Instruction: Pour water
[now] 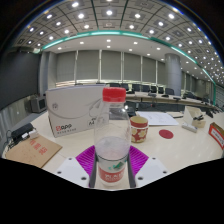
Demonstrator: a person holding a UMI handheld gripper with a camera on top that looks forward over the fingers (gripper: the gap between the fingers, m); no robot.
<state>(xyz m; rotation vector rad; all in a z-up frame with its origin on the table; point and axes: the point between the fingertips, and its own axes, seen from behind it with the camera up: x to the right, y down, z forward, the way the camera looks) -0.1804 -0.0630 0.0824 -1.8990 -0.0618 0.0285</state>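
From my seat, left of the water bottle [112, 140] a brown envelope [32, 151] lies on the counter [170, 140], with a white box [77, 112] behind it. My hand-held gripper [112, 172] holds the red-capped bottle upright, both pads [86, 157] pressed on its base. Right of the bottle stands a small cup [139, 128].

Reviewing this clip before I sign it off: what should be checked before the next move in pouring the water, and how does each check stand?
1. Bottle between the fingers of the gripper: ok.
2. Both fingers pressing on the bottle: cannot tell.
3. Red cap off for pouring: not ok, it is on.
4. Bottle upright: ok.
5. Cup ready to receive: ok, standing upright on the table beyond the bottle.
6. White box out of the path: ok, it is off to one side of the cup.
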